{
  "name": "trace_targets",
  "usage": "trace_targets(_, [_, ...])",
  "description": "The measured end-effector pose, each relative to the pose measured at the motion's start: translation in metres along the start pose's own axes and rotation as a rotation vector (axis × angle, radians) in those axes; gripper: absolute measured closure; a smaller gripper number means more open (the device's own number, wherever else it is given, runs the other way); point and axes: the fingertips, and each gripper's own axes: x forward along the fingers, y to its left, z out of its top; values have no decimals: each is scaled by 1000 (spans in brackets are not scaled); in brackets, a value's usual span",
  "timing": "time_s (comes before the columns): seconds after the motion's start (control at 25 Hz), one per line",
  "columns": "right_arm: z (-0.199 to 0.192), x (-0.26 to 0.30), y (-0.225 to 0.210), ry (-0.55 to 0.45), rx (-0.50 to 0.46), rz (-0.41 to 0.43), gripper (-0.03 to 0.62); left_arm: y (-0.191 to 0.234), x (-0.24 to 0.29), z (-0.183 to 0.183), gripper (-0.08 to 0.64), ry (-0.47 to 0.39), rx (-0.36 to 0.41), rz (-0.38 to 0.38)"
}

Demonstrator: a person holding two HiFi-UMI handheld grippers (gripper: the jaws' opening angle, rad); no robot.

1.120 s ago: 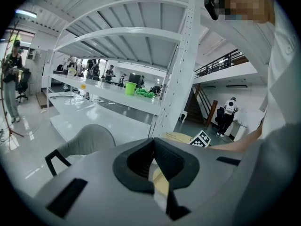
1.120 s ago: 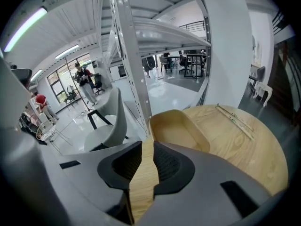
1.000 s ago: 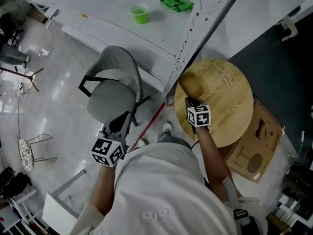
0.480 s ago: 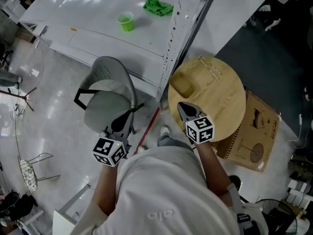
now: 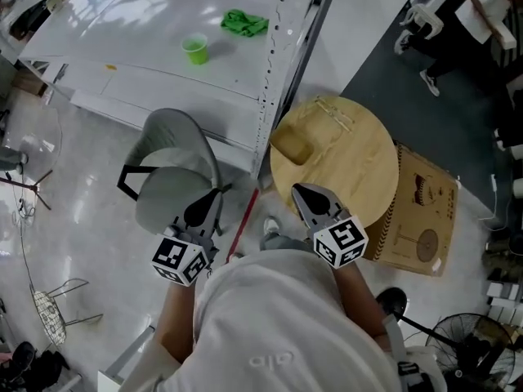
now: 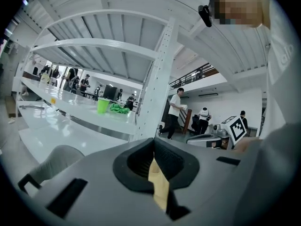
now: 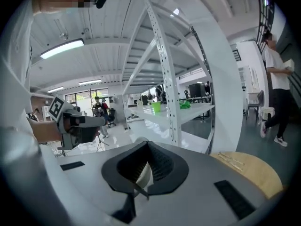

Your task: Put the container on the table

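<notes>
Container [image 5: 292,145] rests at the round table's [image 5: 355,166] ten o'clock edge, seemingly delivered. That likely explains why right gripper [image 5: 304,193] hangs clenched and empty at six o'clock and left gripper [image 5: 206,202] is likewise clamped on nothing.

white desk [image 5: 106,51]: wide open, just a green cup [image 5: 194,50] and green cloth [image 5: 244,23] toward the right end
near edge: grey chair [image 5: 176,182] parked in front of it
right corner: rack post [image 5: 274,80] stands in the way
round desk [image 5: 359,166]: bare except the container [image 5: 292,147] at its left edge
</notes>
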Motion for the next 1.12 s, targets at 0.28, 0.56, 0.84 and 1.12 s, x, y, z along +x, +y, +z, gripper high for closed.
trace_targets(0.28, [18,-25,19,-81,-22,4,566,-13,-9,15,543,-48,18,-40])
trace_targets(0.56, [29,-38,30,-117,-61,9,566,-20,-14,24,543,-71,38,-59])
trace_targets(0.84, [23,-38,24,-95,-68,-17,566,-20,-11,20,543,-59,43,-65])
trace_targets(1.12, [16,-37,18,-75,-55,-24,566,-21,-6,16,543,-44,39,-66])
